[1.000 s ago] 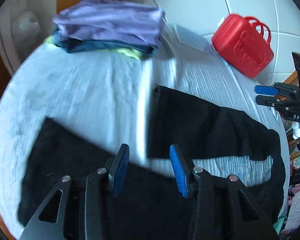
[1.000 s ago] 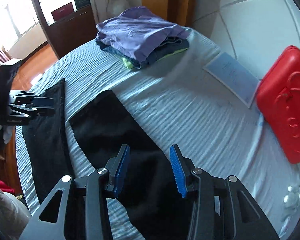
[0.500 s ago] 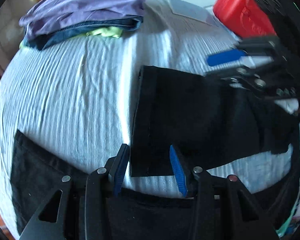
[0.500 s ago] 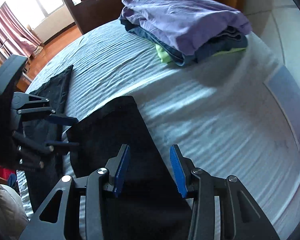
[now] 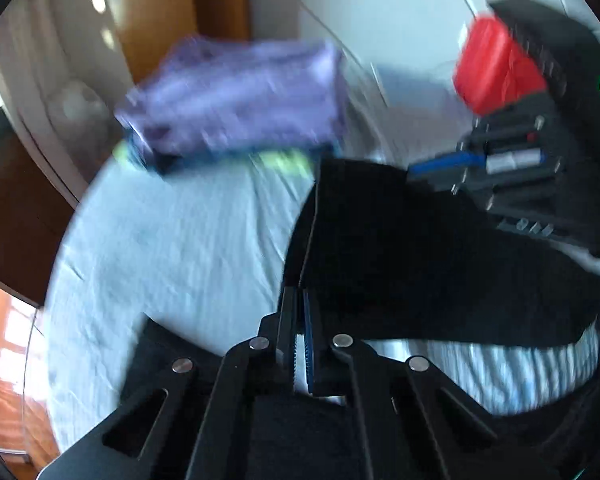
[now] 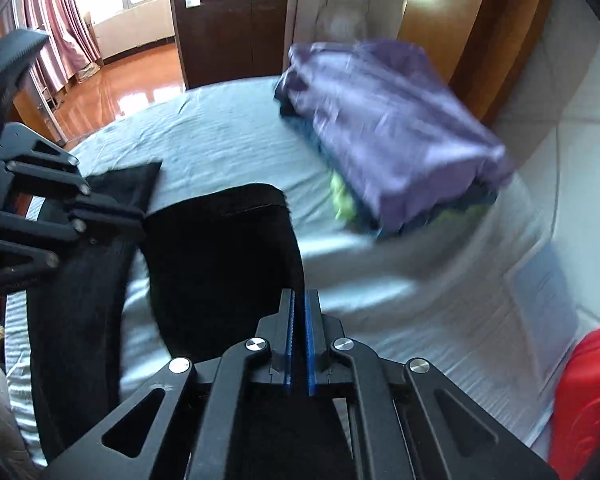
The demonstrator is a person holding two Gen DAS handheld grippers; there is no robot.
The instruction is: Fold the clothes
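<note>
A pair of black trousers (image 5: 400,248) lies on the pale blue bed sheet (image 5: 171,240). One leg is lifted at its hem end. My left gripper (image 5: 301,296) is shut on that leg's left edge, where the hem seam runs down into the jaws. In the right wrist view my right gripper (image 6: 300,300) is shut on the right edge of the same black leg (image 6: 219,260). Each gripper shows in the other's view: the right gripper (image 5: 414,168) at the leg's far corner, the left gripper (image 6: 139,220) at its left corner. The second leg (image 6: 79,300) hangs below.
A folded stack topped by a purple garment (image 5: 235,100) sits at the far side of the bed (image 6: 388,128). A red plastic case (image 6: 588,400) and a flat booklet (image 6: 548,300) lie to the right. Beyond the bed are wooden floor and a dark cabinet (image 6: 227,32).
Both grippers have closed from half open onto the edges of the black trouser leg. The leg's end has come up off the sheet, and both views have swung and blurred.
</note>
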